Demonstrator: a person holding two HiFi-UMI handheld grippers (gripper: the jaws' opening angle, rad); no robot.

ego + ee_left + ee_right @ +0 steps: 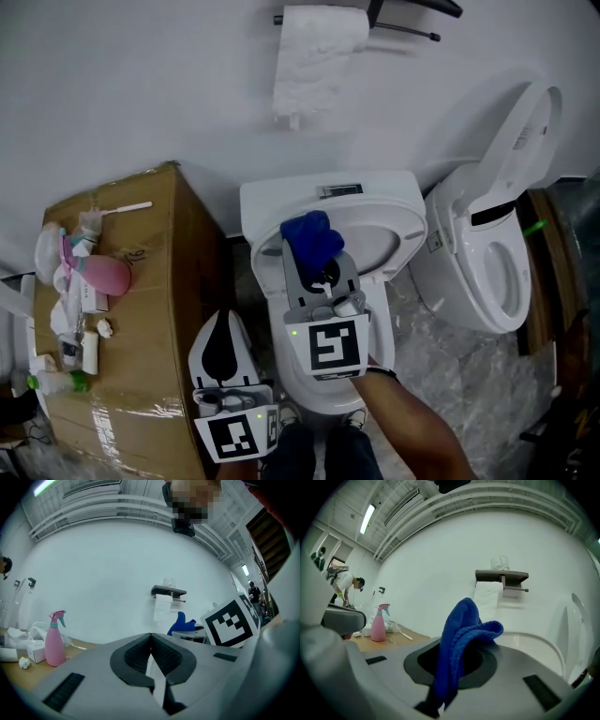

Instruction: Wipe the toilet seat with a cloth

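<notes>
A blue cloth [311, 239] is bunched up in my right gripper [319, 267], which is shut on it and hovers over the white toilet seat [398, 234] in the middle of the head view. In the right gripper view the cloth [461, 639] stands up between the jaws of that gripper [454, 665], with the seat's curved rim [536, 645] beyond it. My left gripper [223, 319] is low at the left of the toilet; in its own view that gripper [151, 639] is shut with nothing in it.
A cardboard box [150, 309] stands left of the toilet, with a pink spray bottle [101, 274] and small items on it. A toilet paper roll [314, 56] hangs on the wall. A second toilet [487, 253] with its lid up stands at the right.
</notes>
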